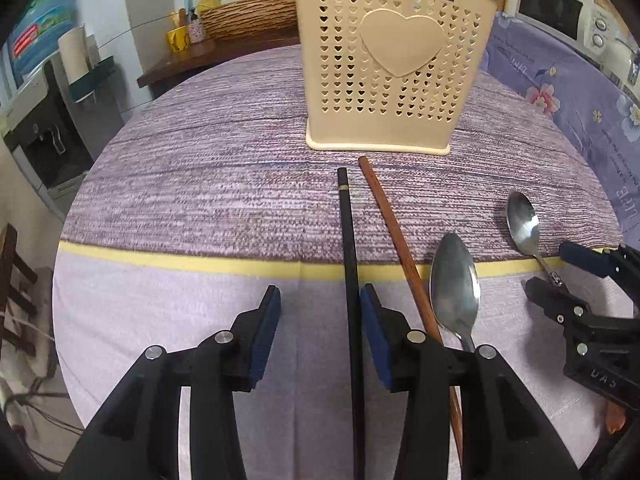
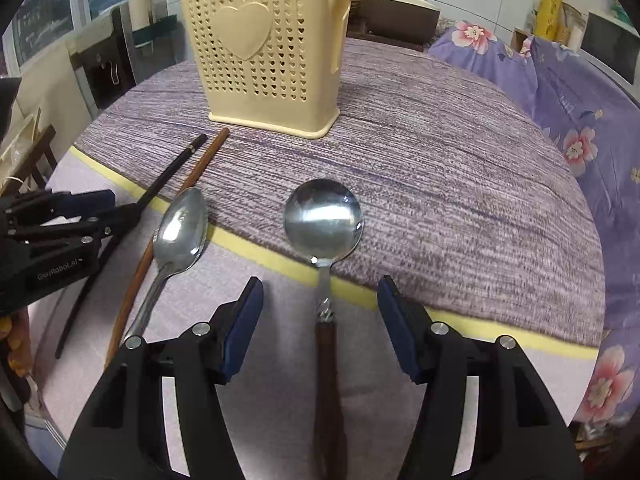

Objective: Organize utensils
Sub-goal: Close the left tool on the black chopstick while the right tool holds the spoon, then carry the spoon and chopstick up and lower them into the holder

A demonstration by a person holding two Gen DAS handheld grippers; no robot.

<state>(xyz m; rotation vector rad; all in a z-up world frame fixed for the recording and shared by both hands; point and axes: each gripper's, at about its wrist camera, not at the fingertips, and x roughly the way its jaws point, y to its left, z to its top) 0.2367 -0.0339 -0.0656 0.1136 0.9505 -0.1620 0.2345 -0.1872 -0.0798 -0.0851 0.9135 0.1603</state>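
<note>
A cream perforated utensil holder point(image 1: 394, 68) point(image 2: 268, 56) with a heart stands on the purple tablecloth. A black chopstick point(image 1: 348, 240) point(image 2: 168, 178) lies between the fingers of my open left gripper point(image 1: 320, 300) point(image 2: 100, 210), close to the right pad. A brown chopstick point(image 1: 396, 240) point(image 2: 200, 168) and a steel spoon point(image 1: 454, 284) point(image 2: 182, 230) lie just right of it. My right gripper point(image 2: 320, 300) point(image 1: 552, 268) is open around the handle of a round-bowled spoon with a wooden handle point(image 2: 324, 220) point(image 1: 522, 224).
The round table point(image 2: 480, 184) carries a yellow stripe point(image 1: 180, 260) across its cloth. A flowered purple cover point(image 2: 580, 120) lies at the right. Behind are a wicker basket point(image 1: 248, 18), a dark shelf, a microwave point(image 1: 556, 8) and a chair at the left.
</note>
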